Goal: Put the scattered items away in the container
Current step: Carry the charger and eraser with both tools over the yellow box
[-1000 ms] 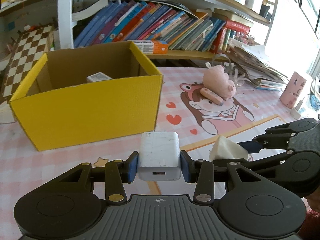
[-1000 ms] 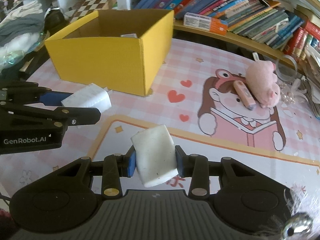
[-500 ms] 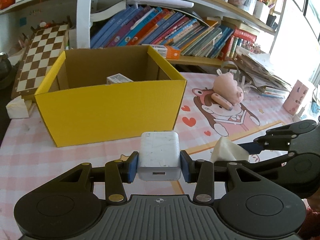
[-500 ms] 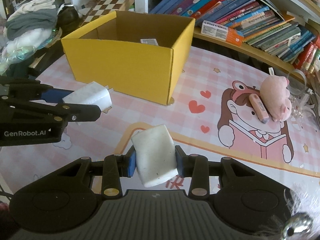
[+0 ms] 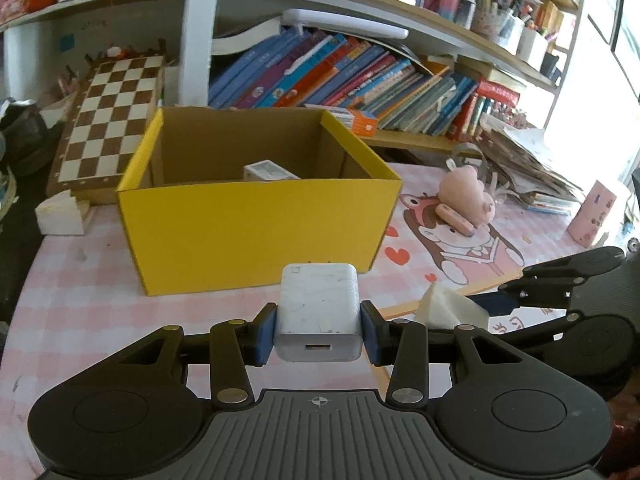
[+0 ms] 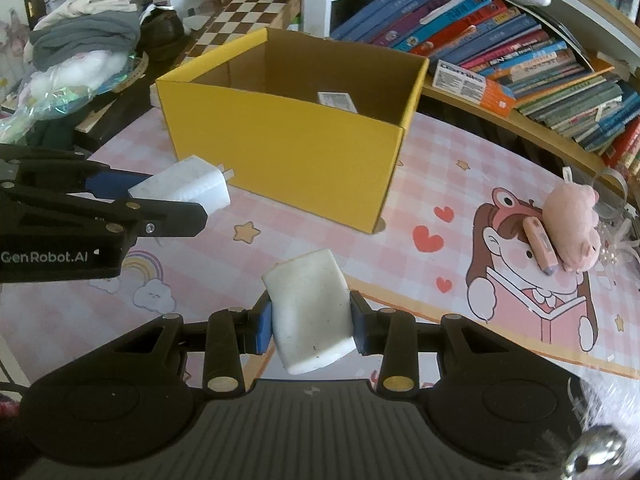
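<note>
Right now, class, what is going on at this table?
A person is tidying loose things into the yellow box, using a pair of hand-held tongs in each hand. The left tongs are shut on a white charger; the right tongs are shut on a white eraser. Both are held above the pink tablecloth, short of the box. A small white carton already lies inside it. A pink plush toy and a pink tube beside it are on the table.

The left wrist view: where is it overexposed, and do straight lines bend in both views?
Left wrist view: the window at right is blown out white, and the shelf curves. Right wrist view: evenly lit, the bookshelf edge bows, the yellow box stays sharp.
</note>
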Demonstrator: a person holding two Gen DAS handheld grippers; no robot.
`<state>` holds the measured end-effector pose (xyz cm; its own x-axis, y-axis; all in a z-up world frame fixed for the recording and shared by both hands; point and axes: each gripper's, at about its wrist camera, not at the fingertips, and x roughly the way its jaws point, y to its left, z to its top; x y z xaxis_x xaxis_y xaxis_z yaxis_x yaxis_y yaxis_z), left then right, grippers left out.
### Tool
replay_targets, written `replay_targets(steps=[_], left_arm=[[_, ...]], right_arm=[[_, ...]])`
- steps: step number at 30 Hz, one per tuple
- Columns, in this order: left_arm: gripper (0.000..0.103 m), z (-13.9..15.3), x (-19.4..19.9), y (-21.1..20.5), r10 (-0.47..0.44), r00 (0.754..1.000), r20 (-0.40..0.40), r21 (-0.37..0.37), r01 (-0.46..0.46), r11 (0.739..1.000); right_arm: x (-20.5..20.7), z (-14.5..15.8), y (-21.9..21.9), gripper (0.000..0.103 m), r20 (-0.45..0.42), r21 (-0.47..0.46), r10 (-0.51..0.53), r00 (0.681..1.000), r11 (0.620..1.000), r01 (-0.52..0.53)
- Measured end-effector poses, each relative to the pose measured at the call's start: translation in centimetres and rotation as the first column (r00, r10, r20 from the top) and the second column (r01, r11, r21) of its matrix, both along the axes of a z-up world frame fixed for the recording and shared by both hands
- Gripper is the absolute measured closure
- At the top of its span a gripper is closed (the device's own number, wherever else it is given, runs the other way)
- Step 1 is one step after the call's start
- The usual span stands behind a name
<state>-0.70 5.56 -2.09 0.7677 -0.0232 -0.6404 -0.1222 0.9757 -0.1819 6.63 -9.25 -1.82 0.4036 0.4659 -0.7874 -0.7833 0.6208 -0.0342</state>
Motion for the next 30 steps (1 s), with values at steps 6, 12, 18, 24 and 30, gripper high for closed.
replay_targets(steps=[6, 12, 18, 24, 30], left_arm=[[0.062, 0.2, -0.7, 1.2, 0.023, 1.0, 0.013, -0.012, -0.023, 1.0], [0.062, 1.0, -1.6, 1.6, 0.028, 0.999, 0.043, -0.017, -0.028, 0.999], [0.062, 2.1, -1.8, 2.5, 0.049, 0.996, 0.081, -0.032, -0.046, 0.998], [0.062, 3.4, -1.5, 3.6, 0.075, 0.989, 0.128, -0.036, -0.071, 0.997], [0.062, 4.4, -0.3, 4.3, 0.08, 0.983, 0.168, -0.029, -0.076, 0.997]], right_arm=[[-0.2, 0.2, 0.8, 0.068, 0.003, -0.001, 0.005, 1.0, 1.0, -0.005], [-0.5, 0.9, 1.2, 0.068, 0.005, 0.011, 0.008, 1.0, 1.0, -0.008], [-0.5, 2.1, 1.4, 0.068, 0.013, 0.036, 0.01, 1.0, 0.999, -0.011], [0.5, 3.7, 1.5, 0.068, 0.028, 0.067, -0.01, 1.0, 0.998, 0.008], [1.4, 4.9, 2.0, 0.068, 0.047, 0.084, -0.007, 0.999, 0.996, 0.003]])
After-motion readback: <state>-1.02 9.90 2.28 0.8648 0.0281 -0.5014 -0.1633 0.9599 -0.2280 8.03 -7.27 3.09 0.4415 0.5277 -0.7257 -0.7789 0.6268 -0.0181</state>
